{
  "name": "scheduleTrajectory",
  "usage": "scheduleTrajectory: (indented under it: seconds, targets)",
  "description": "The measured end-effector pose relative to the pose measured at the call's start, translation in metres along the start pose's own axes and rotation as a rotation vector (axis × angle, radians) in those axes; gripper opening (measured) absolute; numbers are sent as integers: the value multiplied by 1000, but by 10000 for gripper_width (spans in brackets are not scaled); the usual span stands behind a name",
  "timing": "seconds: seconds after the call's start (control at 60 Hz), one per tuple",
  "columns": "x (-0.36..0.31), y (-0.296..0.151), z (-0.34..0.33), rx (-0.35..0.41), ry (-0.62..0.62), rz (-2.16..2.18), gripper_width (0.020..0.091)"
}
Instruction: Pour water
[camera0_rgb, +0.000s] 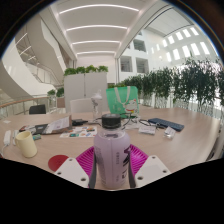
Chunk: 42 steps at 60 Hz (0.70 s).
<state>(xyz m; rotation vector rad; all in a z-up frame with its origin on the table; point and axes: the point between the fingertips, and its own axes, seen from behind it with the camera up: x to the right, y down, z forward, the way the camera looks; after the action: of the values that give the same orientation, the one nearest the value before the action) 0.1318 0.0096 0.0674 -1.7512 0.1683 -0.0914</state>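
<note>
A white plastic bottle (112, 152) with a dark cap and a printed label stands upright between my fingers, filling the gap. Both pink pads (86, 160) press against its sides, so my gripper (112, 172) is shut on the bottle. A pale yellow cup (26, 144) sits on the wooden table (175, 145) to the left, beyond the fingers. The bottle's lower part is hidden below the fingers.
A red round object (58, 161) lies on the table just left of the left finger. Papers (82, 131), a dark tablet (165, 125) and small items lie farther back. A green chair (124, 97) and planters (85, 80) stand beyond the table.
</note>
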Motion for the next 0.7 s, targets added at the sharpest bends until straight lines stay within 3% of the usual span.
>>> scheduleTrajectory:
  seconds: [0.117, 0.15, 0.4, 0.5, 0.7]
  targets:
    - [-2, 2, -1, -111, 11, 52, 395]
    - [-10, -4, 0, -122, 6, 56, 411]
    - [-102, -158, -3, 30, -22, -583, 410]
    - [-165, -162, 6, 51, -9, -1040, 409]
    - [-255, -106, 32, 42, -35, -1918, 410]
